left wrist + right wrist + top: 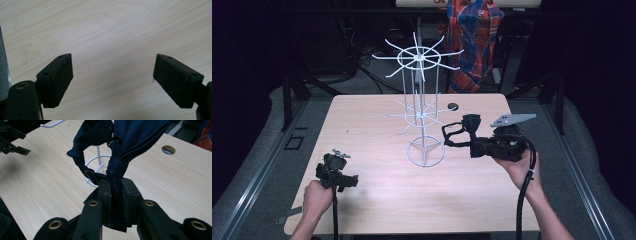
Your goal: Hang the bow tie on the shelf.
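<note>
A dark navy bow tie with a looped strap hangs in the air to the right of a white wire rack. My right gripper is shut on it. In the right gripper view the jaws of my right gripper pinch the fabric just below the bow tie's knot, and the strap loop curls off to the left in front of the rack's base ring. My left gripper is low over the table's front left. In its own view my left gripper stands open over bare wood.
The rack stands mid-table on a round base ring, with two tiers of spoke-like hooks. A cable hole sits in the light wooden table behind the rack. A plaid shirt hangs beyond the far edge.
</note>
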Demonstrator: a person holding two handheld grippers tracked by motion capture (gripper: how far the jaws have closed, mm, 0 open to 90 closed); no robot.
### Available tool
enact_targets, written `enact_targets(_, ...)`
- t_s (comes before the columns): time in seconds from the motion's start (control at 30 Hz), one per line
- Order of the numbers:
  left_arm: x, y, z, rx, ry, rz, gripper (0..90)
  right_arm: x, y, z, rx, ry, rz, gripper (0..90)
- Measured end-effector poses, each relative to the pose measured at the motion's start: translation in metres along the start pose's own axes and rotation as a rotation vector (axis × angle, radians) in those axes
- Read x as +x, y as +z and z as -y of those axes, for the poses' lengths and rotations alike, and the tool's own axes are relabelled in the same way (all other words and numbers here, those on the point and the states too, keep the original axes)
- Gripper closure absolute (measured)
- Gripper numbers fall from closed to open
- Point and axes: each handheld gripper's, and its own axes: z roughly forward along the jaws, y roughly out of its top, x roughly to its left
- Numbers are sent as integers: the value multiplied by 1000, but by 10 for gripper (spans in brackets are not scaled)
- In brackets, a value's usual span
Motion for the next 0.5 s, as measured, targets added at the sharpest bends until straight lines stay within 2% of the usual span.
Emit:
enact_targets(0.23,0,0,0,1,-2,1,165,-4,15,-2,32,25,24,790)
enact_targets(0.5,0,0,0,3,2,2,165,-6,27,-2,36,56,19,790)
